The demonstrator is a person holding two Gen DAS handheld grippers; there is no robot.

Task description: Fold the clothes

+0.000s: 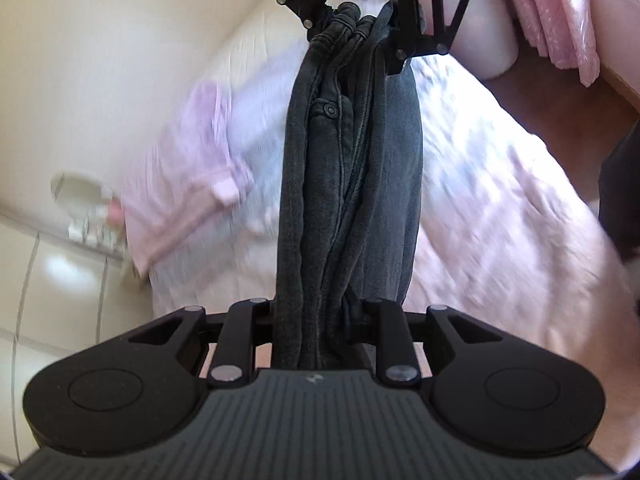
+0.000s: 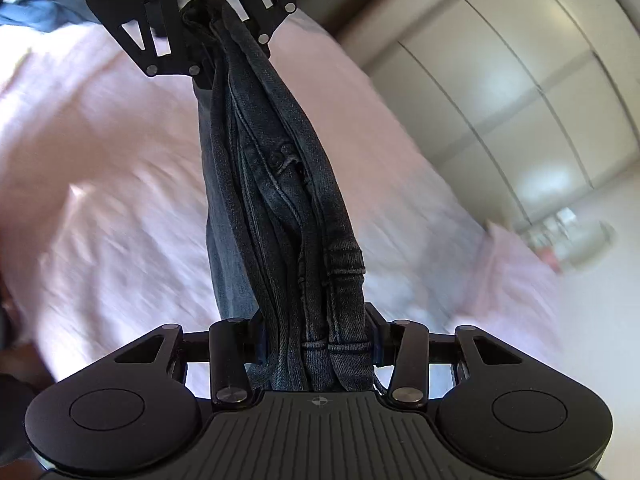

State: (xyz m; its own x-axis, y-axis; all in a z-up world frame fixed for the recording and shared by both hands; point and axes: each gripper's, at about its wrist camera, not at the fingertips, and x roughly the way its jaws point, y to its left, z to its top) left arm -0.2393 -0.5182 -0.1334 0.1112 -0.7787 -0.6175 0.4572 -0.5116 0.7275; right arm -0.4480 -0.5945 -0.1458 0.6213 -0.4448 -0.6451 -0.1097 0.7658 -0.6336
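dark jeans (image 1: pixel 348 184) stretched between facing left claw (image 1: pixel 320 320), right claw (image 2: pixel 316 332), both clenched on them.

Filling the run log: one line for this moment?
left gripper: shut on jeans | right gripper: shut on jeans | jeans stretched between, above bed

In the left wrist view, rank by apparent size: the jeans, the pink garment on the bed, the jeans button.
1. jeans, stretched between left gripper and right gripper; nearness inflates them.
2. pink garment, blurred.
3. jeans button.

Bunched jeans (image 1: pixel 348 184) spanning both tongs, open bed (image 1: pixel 480 208) below, pink garment (image 1: pixel 188 176) aside
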